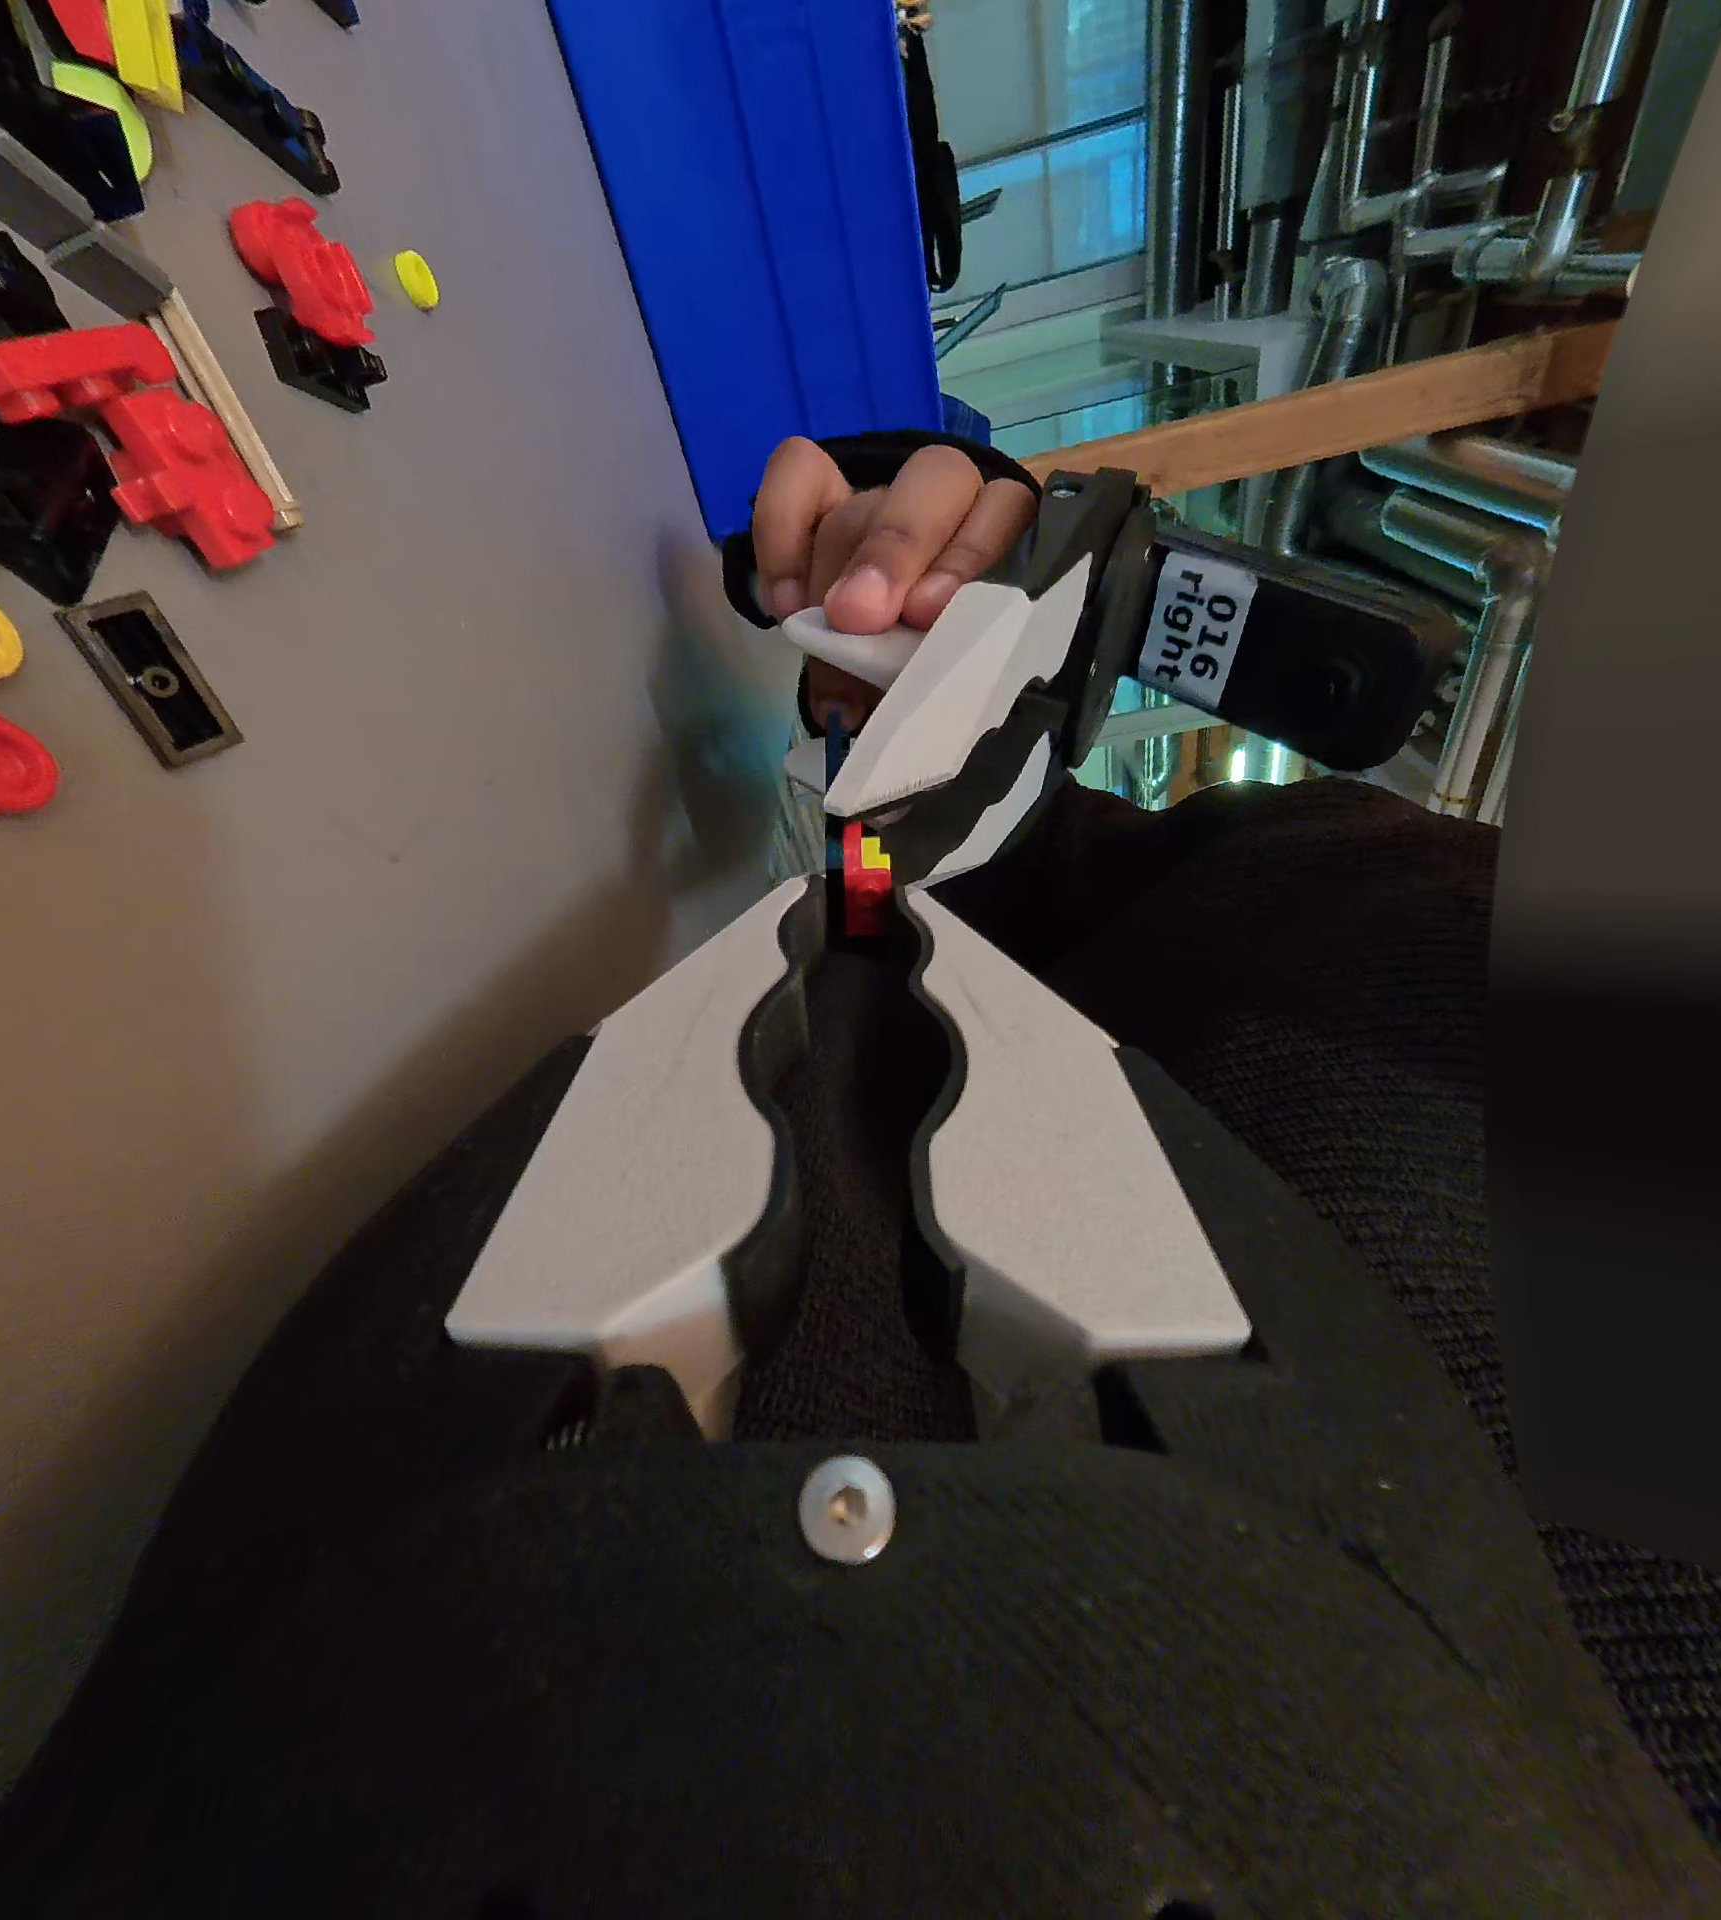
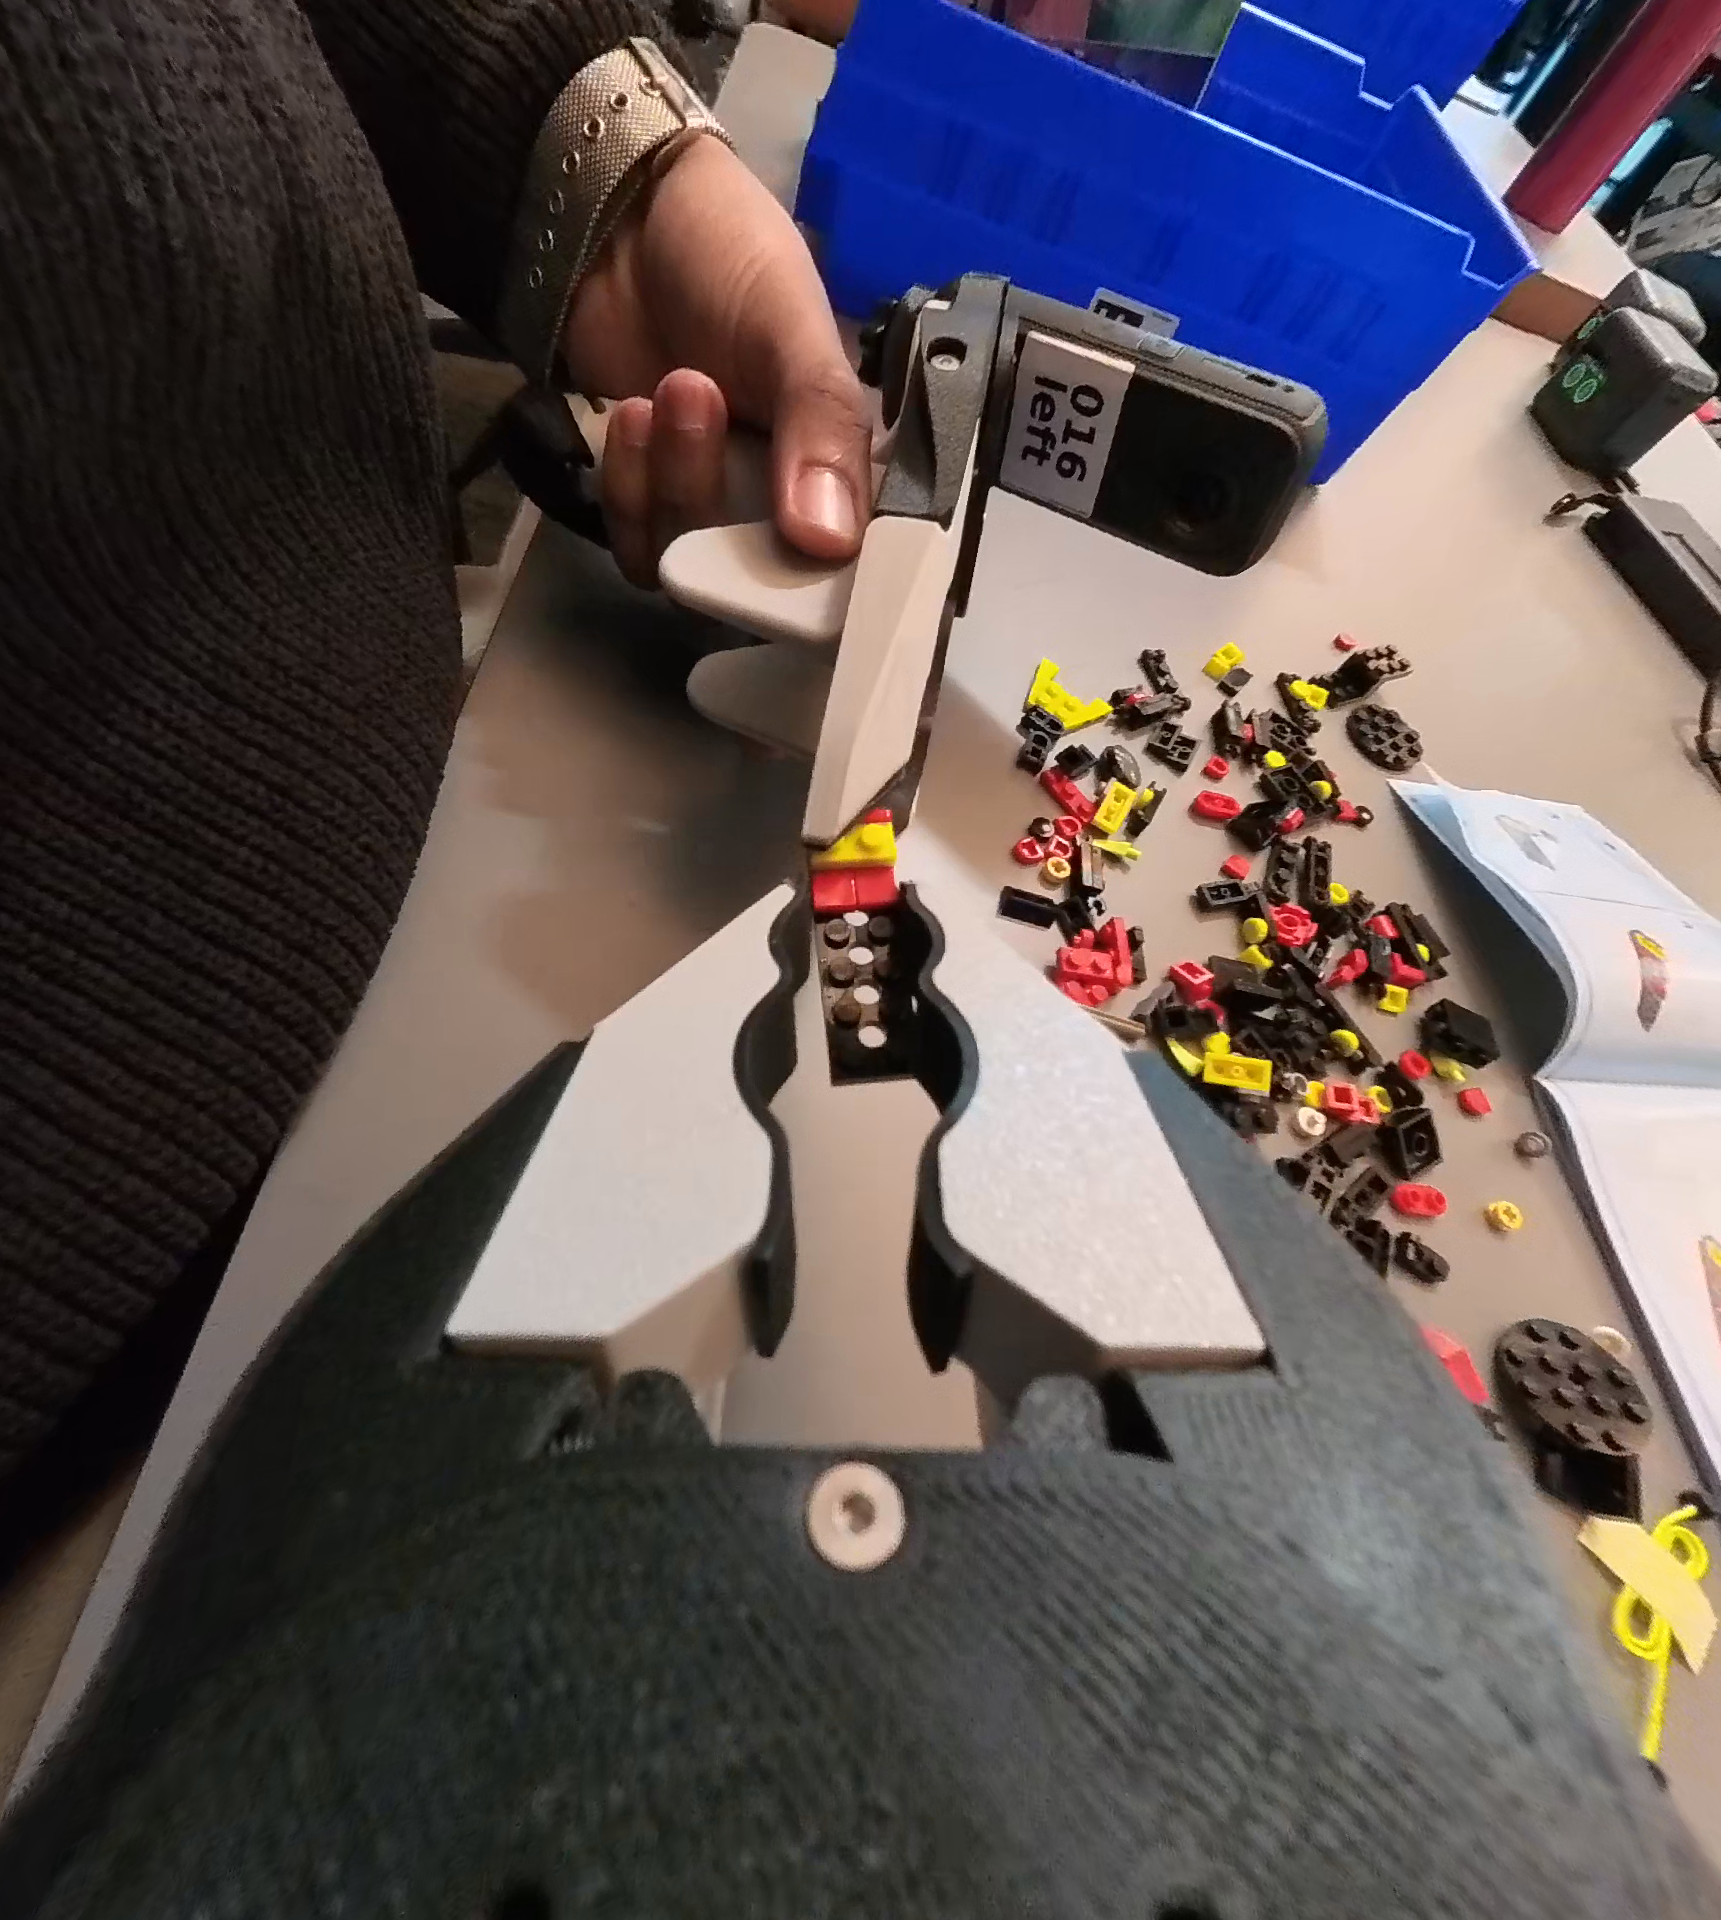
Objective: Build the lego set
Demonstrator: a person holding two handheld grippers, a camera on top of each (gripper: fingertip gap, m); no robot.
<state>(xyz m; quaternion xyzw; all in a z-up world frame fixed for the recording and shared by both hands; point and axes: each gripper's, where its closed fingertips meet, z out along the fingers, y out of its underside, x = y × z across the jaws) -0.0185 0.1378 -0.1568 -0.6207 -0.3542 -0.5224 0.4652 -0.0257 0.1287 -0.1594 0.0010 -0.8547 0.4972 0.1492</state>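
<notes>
A small lego assembly is held between both grippers above the table edge. It is a black studded plate (image 2: 861, 987) with red and yellow pieces (image 2: 854, 868) at its far end. My right gripper (image 2: 854, 906) is shut on the black plate from the near side. My left gripper (image 2: 851, 826) comes down from above, shut on the red and yellow end. In the left wrist view my left gripper (image 1: 858, 888) pinches the red part of the assembly (image 1: 862, 906). The right gripper (image 1: 871, 812) meets it from above, tip to tip. A hand (image 1: 866, 551) holds it.
A pile of loose black, red and yellow pieces (image 2: 1282, 935) lies on the grey table (image 2: 627, 727), and some show in the left wrist view (image 1: 181, 457). An open instruction booklet (image 2: 1666, 987) and a round black plate (image 2: 1573, 1392) lie to the right. A blue bin (image 2: 1147, 187) stands behind. The tips of both grippers are at nearly the same place.
</notes>
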